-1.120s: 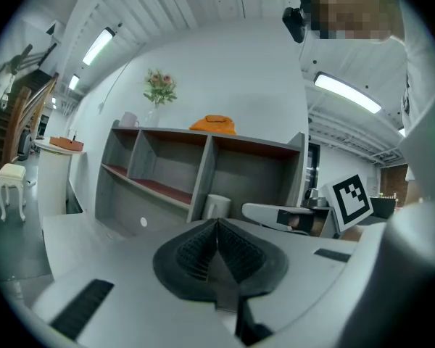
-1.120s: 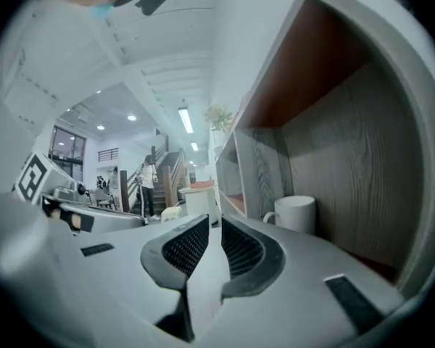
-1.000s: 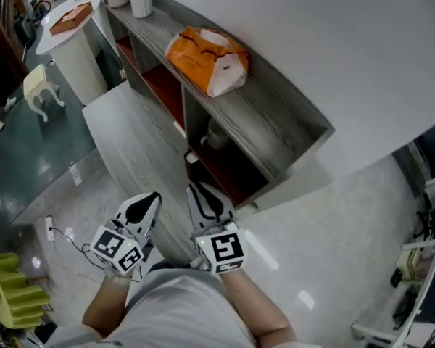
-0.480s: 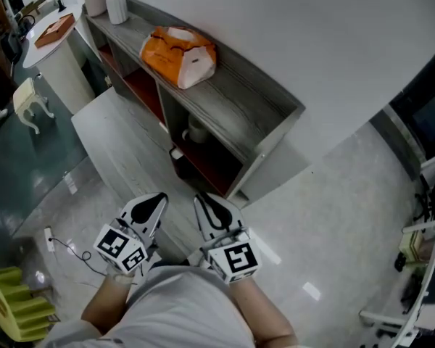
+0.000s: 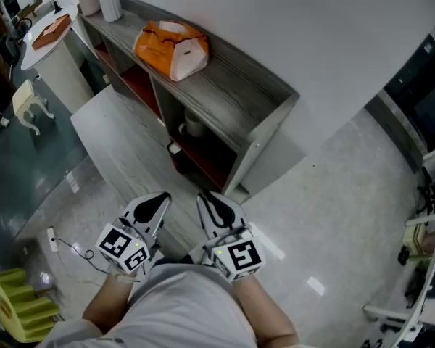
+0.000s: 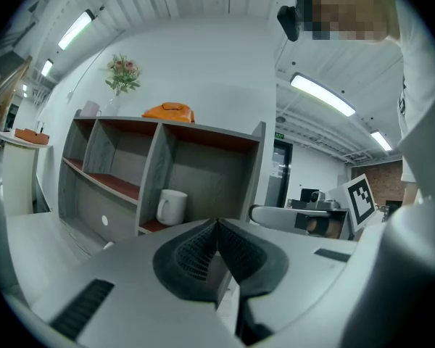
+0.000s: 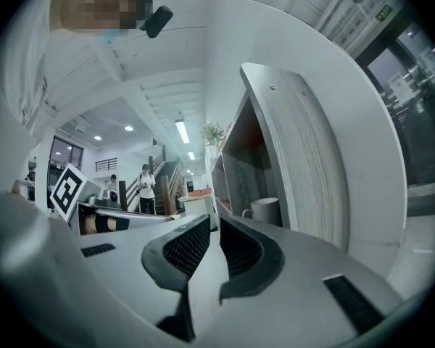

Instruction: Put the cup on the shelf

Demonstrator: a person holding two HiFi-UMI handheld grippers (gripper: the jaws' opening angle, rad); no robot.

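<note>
Two grippers hang low in the head view, close to the person's body at the bottom of the frame and well apart from the shelf. Left gripper has its jaws pressed together at the tips, with nothing between them. Right gripper likewise has its jaws drawn together and is empty. The white cup stands upright inside the shelf's lower end compartment, on the red-brown board, left of centre in the left gripper view and right of centre in the right gripper view. On the shelf's grey top lies an orange bag, and a white vase stands at the upper left.
</note>
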